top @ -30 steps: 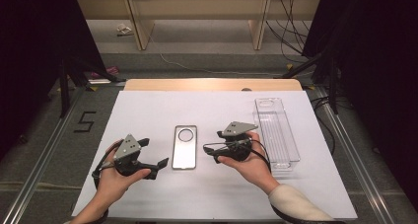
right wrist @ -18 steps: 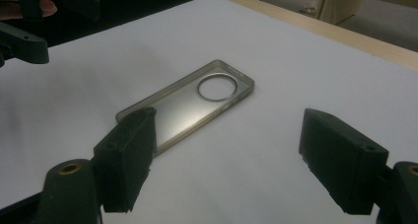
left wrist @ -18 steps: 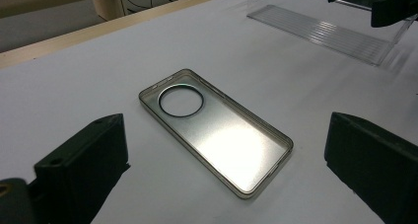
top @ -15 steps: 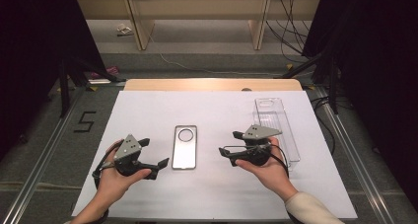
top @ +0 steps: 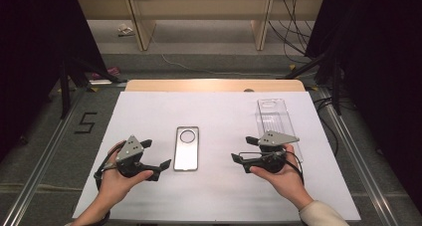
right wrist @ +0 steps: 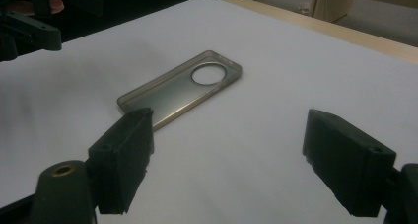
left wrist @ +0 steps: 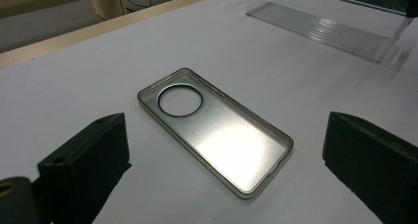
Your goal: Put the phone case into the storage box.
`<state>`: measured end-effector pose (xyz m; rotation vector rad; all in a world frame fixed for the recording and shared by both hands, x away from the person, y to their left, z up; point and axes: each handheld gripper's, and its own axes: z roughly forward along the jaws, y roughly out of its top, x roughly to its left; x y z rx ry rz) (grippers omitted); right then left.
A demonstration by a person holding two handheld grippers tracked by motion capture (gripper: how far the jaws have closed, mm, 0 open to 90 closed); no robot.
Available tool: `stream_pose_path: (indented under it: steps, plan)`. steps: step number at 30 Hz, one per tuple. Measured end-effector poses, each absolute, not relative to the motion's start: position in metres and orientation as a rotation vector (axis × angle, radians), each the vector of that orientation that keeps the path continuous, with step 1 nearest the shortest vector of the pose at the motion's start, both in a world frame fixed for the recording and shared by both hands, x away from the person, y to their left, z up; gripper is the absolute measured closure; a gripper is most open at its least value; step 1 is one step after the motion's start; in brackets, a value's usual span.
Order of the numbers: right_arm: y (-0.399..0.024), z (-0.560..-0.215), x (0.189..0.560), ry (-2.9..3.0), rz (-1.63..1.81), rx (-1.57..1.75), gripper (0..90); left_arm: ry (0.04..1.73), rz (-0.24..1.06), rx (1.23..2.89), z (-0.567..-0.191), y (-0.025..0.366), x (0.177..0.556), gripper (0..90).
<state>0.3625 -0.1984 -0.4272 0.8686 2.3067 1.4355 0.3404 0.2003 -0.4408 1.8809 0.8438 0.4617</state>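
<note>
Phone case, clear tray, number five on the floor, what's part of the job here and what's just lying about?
Part of the job: phone case, left gripper and right gripper, both open beside it.

Lying about: clear tray, floor number five, floor cables.

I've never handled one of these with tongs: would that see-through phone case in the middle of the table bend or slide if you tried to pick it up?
The phone case looks thin-walled and empty, so it is probably light and somewhat flexible. It lies flat, open side up, on smooth white paper, so a push would likely slide it, not tip it. Its low rim gives jaws little to pinch, so it may slip.
</note>
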Motion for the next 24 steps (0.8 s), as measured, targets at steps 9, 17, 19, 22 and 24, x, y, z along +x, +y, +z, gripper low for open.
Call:
stream_pose_path:
  steps: [9,17,19,22,24]
  plan:
    - [-0.206,-0.426,0.359,2.292,1.446,0.872,19.2,0.831,0.466,1.904,-0.441,0.198,0.341,5.1]
    - [-0.211,-0.427,0.357,2.289,1.441,0.879,18.4,0.810,0.457,1.933,-0.441,0.193,0.343,7.8]
    - [-0.212,-0.427,0.358,2.286,1.440,0.881,18.4,0.795,0.461,1.963,-0.440,0.190,0.344,9.8]
    - [-0.211,-0.427,0.358,2.286,1.437,0.878,18.4,0.782,0.470,1.997,-0.439,0.186,0.346,13.7]
    - [-0.211,-0.427,0.358,2.287,1.436,0.875,18.4,0.769,0.469,2.015,-0.438,0.183,0.348,15.4]
